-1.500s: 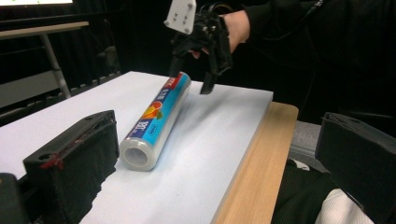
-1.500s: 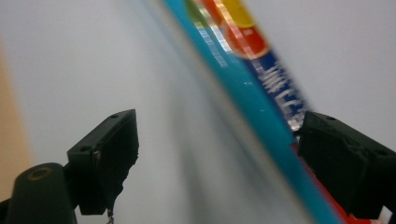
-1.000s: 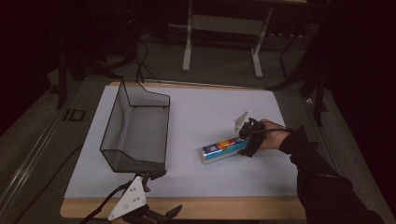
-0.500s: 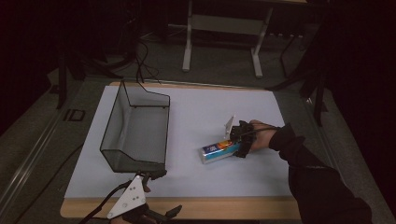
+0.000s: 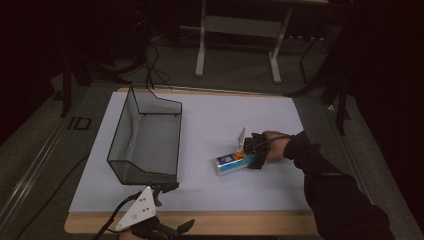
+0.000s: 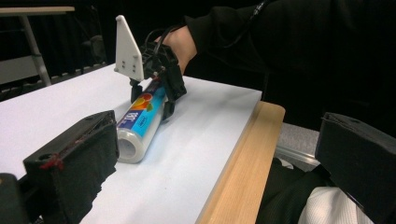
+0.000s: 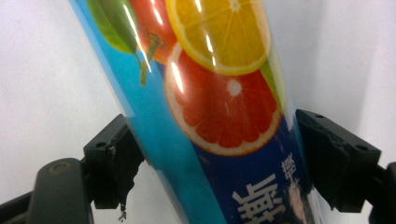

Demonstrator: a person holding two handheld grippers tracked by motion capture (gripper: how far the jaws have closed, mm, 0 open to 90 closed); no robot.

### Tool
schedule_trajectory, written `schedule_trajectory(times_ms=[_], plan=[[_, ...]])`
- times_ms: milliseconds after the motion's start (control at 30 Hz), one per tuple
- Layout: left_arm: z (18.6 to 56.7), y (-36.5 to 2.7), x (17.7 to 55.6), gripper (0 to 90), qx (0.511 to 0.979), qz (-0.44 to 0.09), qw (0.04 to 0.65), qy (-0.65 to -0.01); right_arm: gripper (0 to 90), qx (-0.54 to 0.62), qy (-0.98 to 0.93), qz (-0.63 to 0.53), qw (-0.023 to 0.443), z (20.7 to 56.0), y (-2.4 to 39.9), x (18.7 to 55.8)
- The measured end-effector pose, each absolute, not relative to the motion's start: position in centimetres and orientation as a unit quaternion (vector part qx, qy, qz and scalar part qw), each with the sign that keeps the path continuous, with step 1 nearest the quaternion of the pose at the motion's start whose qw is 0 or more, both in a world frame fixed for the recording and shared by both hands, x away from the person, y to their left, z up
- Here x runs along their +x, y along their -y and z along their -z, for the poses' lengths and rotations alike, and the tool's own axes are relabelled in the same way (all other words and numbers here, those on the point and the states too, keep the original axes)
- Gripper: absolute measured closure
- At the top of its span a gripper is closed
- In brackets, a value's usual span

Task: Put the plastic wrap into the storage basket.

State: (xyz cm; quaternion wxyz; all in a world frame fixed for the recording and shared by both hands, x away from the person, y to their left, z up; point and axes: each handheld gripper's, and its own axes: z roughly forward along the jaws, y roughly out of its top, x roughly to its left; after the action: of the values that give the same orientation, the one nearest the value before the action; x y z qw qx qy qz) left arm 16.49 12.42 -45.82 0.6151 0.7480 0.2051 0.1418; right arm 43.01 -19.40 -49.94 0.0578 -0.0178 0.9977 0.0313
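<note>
Right gripper straddles a roll lying on the counter, jaws at its sides; left gripper spread, beside a basket.

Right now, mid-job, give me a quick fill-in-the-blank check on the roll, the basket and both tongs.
1. The right tongs straddle the ____ on the table.
2. The roll lies on its ____.
3. The basket holds ____.
4. The left tongs, near the table's front edge, are ____.

Missing words: roll; side; nothing; open

Dim room (grey desk frame behind)
</note>
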Motion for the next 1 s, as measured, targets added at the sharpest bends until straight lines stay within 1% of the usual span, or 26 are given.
schedule_trajectory(times_ms=[167,300,433,467,567,600,700,833,867,967,1000], plan=[[46.1,-12.3,16.5,0.3,0.748,-0.138,0.615,-0.209,20.4,-0.025,-0.998,-0.028,0.051,50.2,19.3,43.0],[46.0,-12.0,16.4,0.3,0.755,-0.147,0.608,-0.199,22.6,-0.044,-0.997,-0.023,0.053,50.3,19.2,42.8],[45.9,-12.0,16.2,0.3,0.753,-0.153,0.609,-0.196,24.3,-0.064,-0.996,-0.016,0.064,50.2,19.1,42.4],[45.8,-12.1,16.2,0.3,0.753,-0.155,0.609,-0.196,25.1,-0.071,-0.995,-0.019,0.073,50.1,19.2,42.2],[45.8,-12.1,16.2,0.3,0.752,-0.155,0.610,-0.196,25.9,-0.066,-0.995,-0.024,0.077,50.1,19.2,42.1],[45.8,-12.1,16.2,0.3,0.752,-0.154,0.610,-0.195,26.6,-0.046,-0.996,-0.034,0.065,49.8,19.3,42.2],[45.8,-12.1,16.2,0.3,0.753,-0.154,0.610,-0.194,28.0,-0.019,-0.997,-0.053,0.052,49.4,19.4,42.4],[45.7,-12.1,16.2,0.3,0.751,-0.155,0.612,-0.196,28.8,0.011,-0.994,-0.093,0.050,48.4,19.6,42.6],[45.7,-12.1,16.2,0.3,0.750,-0.155,0.612,-0.196,29.0,0.040,-0.990,-0.122,0.052,47.7,19.8,42.8],[45.7,-12.1,16.2,0.3,0.750,-0.156,0.613,-0.196,29.2,0.073,-0.985,-0.145,0.055,47.0,19.9,43.2],[45.7,-12.1,16.1,0.3,0.749,-0.156,0.613,-0.195,29.4,0.106,-0.979,-0.163,0.058,46.3,20.0,43.6]])
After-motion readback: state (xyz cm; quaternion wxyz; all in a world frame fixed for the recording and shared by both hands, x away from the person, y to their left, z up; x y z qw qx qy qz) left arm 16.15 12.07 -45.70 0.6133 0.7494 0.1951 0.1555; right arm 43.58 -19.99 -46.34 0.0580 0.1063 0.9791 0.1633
